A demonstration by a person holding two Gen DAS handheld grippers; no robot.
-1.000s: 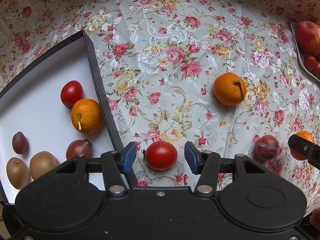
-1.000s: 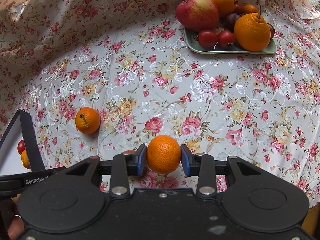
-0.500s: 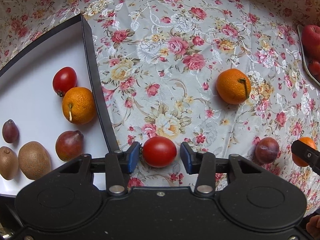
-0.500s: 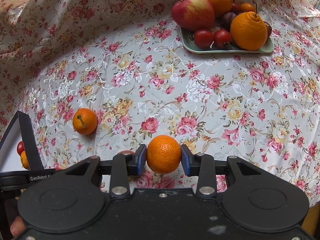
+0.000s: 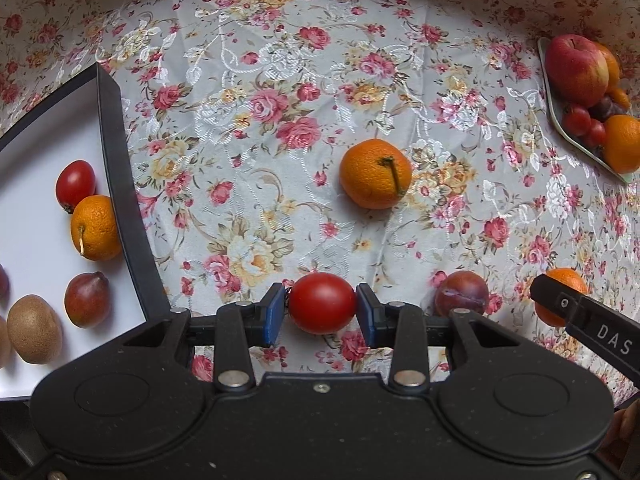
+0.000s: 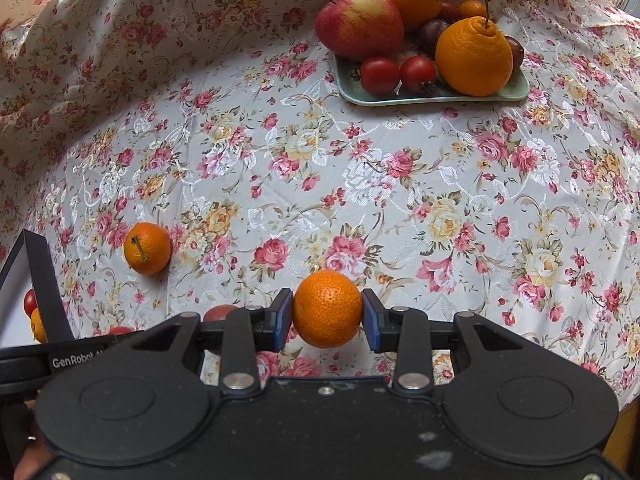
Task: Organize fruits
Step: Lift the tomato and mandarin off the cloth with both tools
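Tomato (image 5: 322,303), smooth glossy red, is clamped in the left gripper (image 5: 321,314); the right gripper (image 6: 327,314) pinches a pitted mandarin (image 6: 327,309).

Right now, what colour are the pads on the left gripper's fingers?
Blue pads, closed on the red tomato; clearest in the left wrist view.

Soft, even daylight, faint shadows under the fruit, sharp focus, and strong fisheye bending at the edges.
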